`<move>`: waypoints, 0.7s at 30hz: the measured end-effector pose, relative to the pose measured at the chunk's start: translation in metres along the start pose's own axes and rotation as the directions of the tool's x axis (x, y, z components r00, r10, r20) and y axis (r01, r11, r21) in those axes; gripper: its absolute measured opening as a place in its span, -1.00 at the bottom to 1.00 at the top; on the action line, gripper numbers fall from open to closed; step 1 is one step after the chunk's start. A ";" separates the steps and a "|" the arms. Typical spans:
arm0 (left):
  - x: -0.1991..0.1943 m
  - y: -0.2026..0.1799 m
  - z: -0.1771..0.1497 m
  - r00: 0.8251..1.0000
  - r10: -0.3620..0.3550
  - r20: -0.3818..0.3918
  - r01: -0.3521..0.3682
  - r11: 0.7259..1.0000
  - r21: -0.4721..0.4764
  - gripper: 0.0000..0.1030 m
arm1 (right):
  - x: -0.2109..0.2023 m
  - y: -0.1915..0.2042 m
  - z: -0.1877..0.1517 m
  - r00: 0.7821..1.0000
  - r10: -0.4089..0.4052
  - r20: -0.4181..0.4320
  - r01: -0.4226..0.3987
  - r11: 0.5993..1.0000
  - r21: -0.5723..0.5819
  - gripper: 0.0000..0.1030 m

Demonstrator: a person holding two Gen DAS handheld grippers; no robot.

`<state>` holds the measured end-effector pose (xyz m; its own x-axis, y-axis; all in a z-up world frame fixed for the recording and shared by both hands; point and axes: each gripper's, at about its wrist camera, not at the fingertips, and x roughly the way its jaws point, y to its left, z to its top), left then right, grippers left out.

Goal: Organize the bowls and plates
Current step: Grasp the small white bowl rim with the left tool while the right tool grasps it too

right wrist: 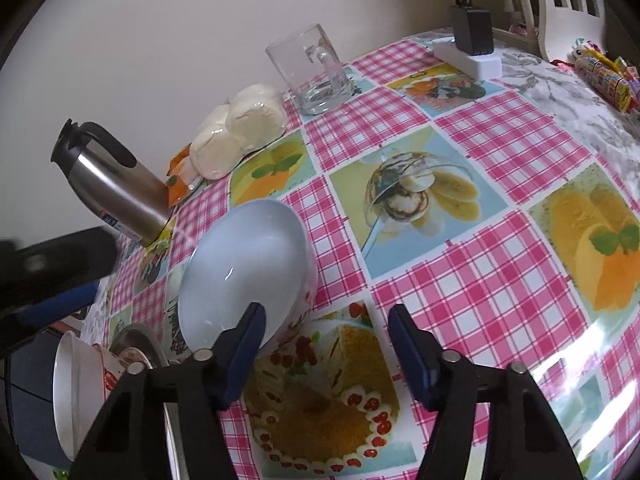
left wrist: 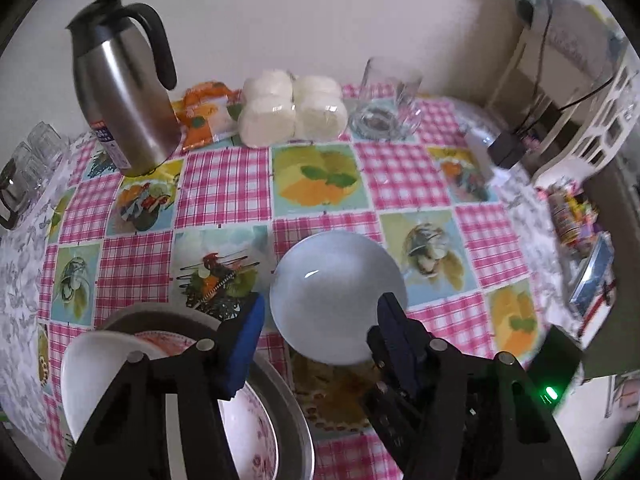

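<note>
Bowl between parted left tongs

Bare tablecloth right of bowl

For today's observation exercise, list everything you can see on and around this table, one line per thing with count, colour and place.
Pale bowl: one, bluish white, mid-table near the front.
Metal basin: one, silver, front left, holding dishes.
Floral dish: one, white with pink pattern, inside the basin.
White bowl: one, tilted at the basin's left edge.
Thermos jug: one, steel with black handle, back left.
Bun pack: one, white, back centre.
Orange packet: one, between jug and buns.
Glass mug: one, clear, back right.
Glasses: several, clear, far left.
Black adapter: one, on a white power strip, back right.
Tablecloth: one, pink check with food pictures.
Left claw: blue pads, open, either side of the pale bowl.
Right claw: blue pads, open, one pad overlapping that bowl's rim.
</note>
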<state>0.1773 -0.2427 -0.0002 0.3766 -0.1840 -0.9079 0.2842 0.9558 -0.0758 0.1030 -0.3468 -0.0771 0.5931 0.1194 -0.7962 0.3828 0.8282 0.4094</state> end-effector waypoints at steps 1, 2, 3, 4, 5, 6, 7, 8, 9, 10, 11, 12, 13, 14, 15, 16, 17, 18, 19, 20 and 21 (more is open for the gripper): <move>0.008 -0.001 0.002 1.000 0.022 -0.016 -0.022 1.000 0.004 0.16 | 0.001 0.000 0.000 1.000 0.005 -0.001 -0.005 1.000 0.000 0.18; 0.015 -0.001 0.004 0.999 0.044 -0.031 -0.044 0.999 0.007 0.15 | 0.001 0.000 0.000 1.000 0.012 0.000 -0.012 1.000 0.000 0.17; 0.021 0.000 0.004 0.997 0.059 -0.043 -0.058 0.998 0.010 0.15 | 0.002 0.001 0.000 1.000 0.016 0.001 -0.016 1.000 -0.002 0.14; 0.027 0.000 0.004 0.995 0.076 -0.057 -0.076 0.997 0.011 0.15 | 0.002 0.001 0.000 1.000 0.018 0.001 -0.018 1.000 -0.003 0.10; 0.034 0.001 0.005 0.993 0.093 -0.071 -0.092 0.996 0.013 0.14 | 0.003 0.001 0.000 1.000 0.023 0.001 -0.023 1.000 -0.005 0.08; 0.042 0.002 0.006 0.990 0.116 -0.085 -0.115 0.993 0.015 0.13 | 0.004 0.002 0.000 1.000 0.030 0.000 -0.030 1.000 -0.006 0.04; 0.049 0.003 0.006 0.986 0.139 -0.097 -0.138 0.990 0.016 0.09 | 0.004 0.002 0.000 0.999 0.032 -0.001 -0.032 0.999 -0.005 0.01; 0.054 0.006 0.006 0.983 0.151 -0.107 -0.150 0.989 0.015 0.02 | 0.006 0.003 0.000 0.999 0.037 -0.001 -0.037 0.999 -0.003 -0.01; 0.059 0.008 0.007 0.981 0.156 -0.117 -0.156 0.988 0.012 -0.01 | 0.006 0.003 0.000 0.999 0.041 -0.001 -0.041 0.999 -0.004 -0.05; 0.062 0.008 0.007 0.980 0.156 -0.124 -0.156 0.988 0.010 -0.04 | 0.006 0.004 0.000 0.999 0.043 -0.001 -0.043 0.999 -0.006 -0.07; 0.066 0.009 0.008 0.979 0.158 -0.130 -0.158 0.987 0.011 -0.06 | 0.007 0.004 0.000 0.999 0.044 -0.002 -0.045 0.999 -0.008 -0.08; 0.070 0.009 0.008 0.977 0.161 -0.138 -0.160 0.987 0.014 -0.06 | 0.008 0.005 0.000 0.999 0.045 -0.002 -0.045 0.999 -0.009 -0.10; 0.074 0.009 0.009 0.976 0.164 -0.145 -0.163 0.986 0.015 -0.08 | 0.010 0.006 0.000 0.999 0.046 -0.002 -0.046 0.999 -0.010 -0.12; 0.079 0.010 0.009 0.974 0.168 -0.154 -0.168 0.986 0.013 -0.10 | 0.011 0.006 0.000 0.999 0.047 -0.003 -0.047 0.999 -0.010 -0.13; 0.083 0.011 0.009 0.973 0.165 -0.162 -0.167 0.986 0.006 -0.11 | 0.013 0.007 -0.001 0.999 0.051 -0.006 -0.051 0.999 -0.008 -0.16; 0.087 0.011 0.009 0.973 0.160 -0.169 -0.162 0.987 0.000 -0.14 | 0.014 0.007 0.000 0.999 0.053 -0.007 -0.053 0.999 -0.008 -0.19; 0.089 0.010 0.008 0.972 0.160 -0.174 -0.163 0.987 -0.002 -0.15 | 0.015 0.007 -0.001 0.998 0.056 -0.007 -0.056 0.998 -0.006 -0.20; 0.092 0.009 0.008 0.971 0.161 -0.178 -0.164 0.986 -0.002 -0.15 | 0.016 0.007 -0.001 0.998 0.057 -0.005 -0.057 0.998 -0.006 -0.22; 0.095 0.009 0.007 0.970 0.160 -0.182 -0.163 0.987 -0.001 -0.15 | 0.017 0.008 -0.001 0.998 0.058 -0.004 -0.058 0.998 -0.007 -0.25; 0.097 0.008 0.007 0.970 0.157 -0.187 -0.160 0.987 -0.002 -0.16 | 0.017 0.008 -0.001 0.998 0.059 -0.004 -0.059 0.998 -0.007 -0.26; 0.100 0.007 0.006 0.970 0.150 -0.193 -0.154 0.988 -0.003 -0.17 | 0.018 0.009 -0.001 0.998 0.059 -0.002 -0.059 0.998 -0.008 -0.29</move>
<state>0.2220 -0.2559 -0.0888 0.2377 0.0096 -0.9713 0.2198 0.9735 0.0635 0.1166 -0.3370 -0.0886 0.6131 0.1688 -0.7718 0.3418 0.8241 0.4517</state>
